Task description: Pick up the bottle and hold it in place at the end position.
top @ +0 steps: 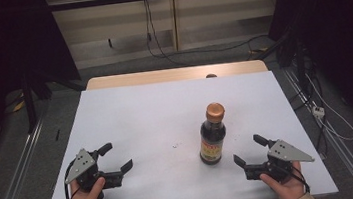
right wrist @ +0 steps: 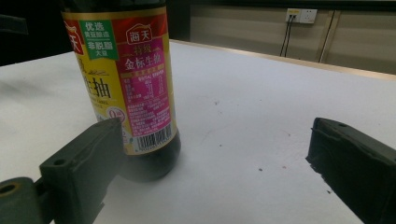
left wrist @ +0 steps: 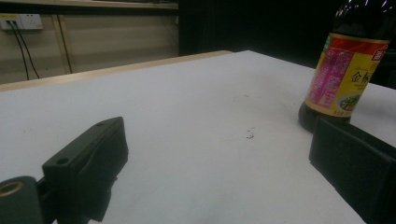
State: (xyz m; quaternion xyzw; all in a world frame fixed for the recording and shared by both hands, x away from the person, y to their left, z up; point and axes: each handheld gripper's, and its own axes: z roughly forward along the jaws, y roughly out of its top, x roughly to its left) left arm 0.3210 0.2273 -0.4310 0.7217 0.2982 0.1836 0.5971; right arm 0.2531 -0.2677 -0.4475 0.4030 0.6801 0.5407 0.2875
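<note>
A dark sauce bottle [top: 212,136] with an orange cap and a yellow-red label stands upright on the white table [top: 141,118], right of centre. My left gripper [top: 116,157] rests near the front left, open, with nothing between its jaws. My right gripper [top: 250,150] rests near the front right, open and empty, a short way right of the bottle. In the left gripper view the bottle [left wrist: 348,70] stands at the far right, beyond the right jaw. In the right gripper view the bottle [right wrist: 126,79] stands close, just beyond the left jaw and apart from it.
The white sheet covers a wooden table whose far edge [top: 176,74] shows. Cables [top: 169,50] run along the floor behind, and a metal rail [top: 17,173] lines each side. A few small specks [top: 174,144] mark the sheet near the middle.
</note>
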